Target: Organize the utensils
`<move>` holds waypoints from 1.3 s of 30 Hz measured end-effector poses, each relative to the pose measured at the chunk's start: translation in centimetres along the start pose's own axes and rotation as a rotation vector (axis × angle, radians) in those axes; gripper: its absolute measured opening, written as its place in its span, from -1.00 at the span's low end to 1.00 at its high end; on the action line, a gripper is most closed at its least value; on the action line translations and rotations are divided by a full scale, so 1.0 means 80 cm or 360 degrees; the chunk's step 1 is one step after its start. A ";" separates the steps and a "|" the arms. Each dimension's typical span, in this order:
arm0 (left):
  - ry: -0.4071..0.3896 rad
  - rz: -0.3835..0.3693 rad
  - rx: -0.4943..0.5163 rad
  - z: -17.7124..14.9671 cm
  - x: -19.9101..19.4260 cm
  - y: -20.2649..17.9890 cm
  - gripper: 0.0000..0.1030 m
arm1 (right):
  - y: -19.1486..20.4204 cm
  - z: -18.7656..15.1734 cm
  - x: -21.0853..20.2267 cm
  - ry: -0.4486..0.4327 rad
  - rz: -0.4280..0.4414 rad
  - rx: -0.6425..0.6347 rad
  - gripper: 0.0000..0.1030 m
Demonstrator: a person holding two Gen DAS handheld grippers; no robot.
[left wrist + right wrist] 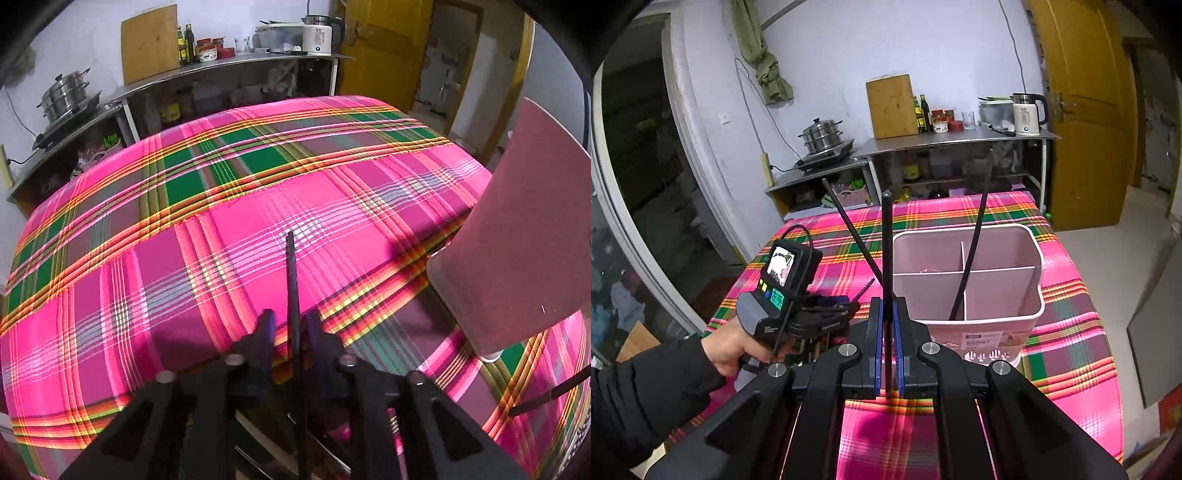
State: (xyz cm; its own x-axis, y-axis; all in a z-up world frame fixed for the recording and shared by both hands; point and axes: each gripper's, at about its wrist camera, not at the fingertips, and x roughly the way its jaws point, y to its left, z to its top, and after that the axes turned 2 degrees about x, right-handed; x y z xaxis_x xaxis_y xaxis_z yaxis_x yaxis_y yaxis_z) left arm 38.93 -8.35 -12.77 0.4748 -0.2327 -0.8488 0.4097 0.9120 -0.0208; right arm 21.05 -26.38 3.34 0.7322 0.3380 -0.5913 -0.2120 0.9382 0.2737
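Note:
My left gripper (290, 321) is shut on a black chopstick (291, 280) that points forward over the pink plaid tablecloth; in the right wrist view it (827, 314) sits left of the basket with its chopstick (849, 229) slanting up. My right gripper (886, 310) is shut on another black chopstick (886, 240), held upright just left of the pink divided utensil basket (1030, 266). One black chopstick (971, 247) leans inside the basket's front middle compartment. The basket's wall (517, 236) fills the right of the left wrist view.
The table with plaid cloth (1071, 332) has its edges at left and right. Behind it stands a metal shelf (960, 140) with a cutting board (892, 107), bottles, a kettle (1027, 112) and a steamer pot (822, 134). A yellow door (1082, 110) is at right.

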 end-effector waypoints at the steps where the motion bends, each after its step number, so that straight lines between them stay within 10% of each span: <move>1: 0.0006 -0.0004 -0.0007 0.001 0.000 0.002 -0.90 | -0.001 0.000 0.000 0.0001 -0.0002 0.0002 -0.89; 39: -0.0515 -0.0201 -0.0152 -0.060 -0.298 -0.008 -0.91 | 0.030 0.001 -0.045 -0.0092 -0.0016 -0.0032 -0.89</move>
State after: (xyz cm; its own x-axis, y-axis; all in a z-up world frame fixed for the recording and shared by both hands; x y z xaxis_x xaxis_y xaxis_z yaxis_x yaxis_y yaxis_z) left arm 23.62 -1.74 4.98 0.6536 -0.4264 -0.6253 0.4134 0.8932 -0.1769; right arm 17.95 -25.35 6.24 0.7703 0.3241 -0.5491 -0.2168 0.9430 0.2525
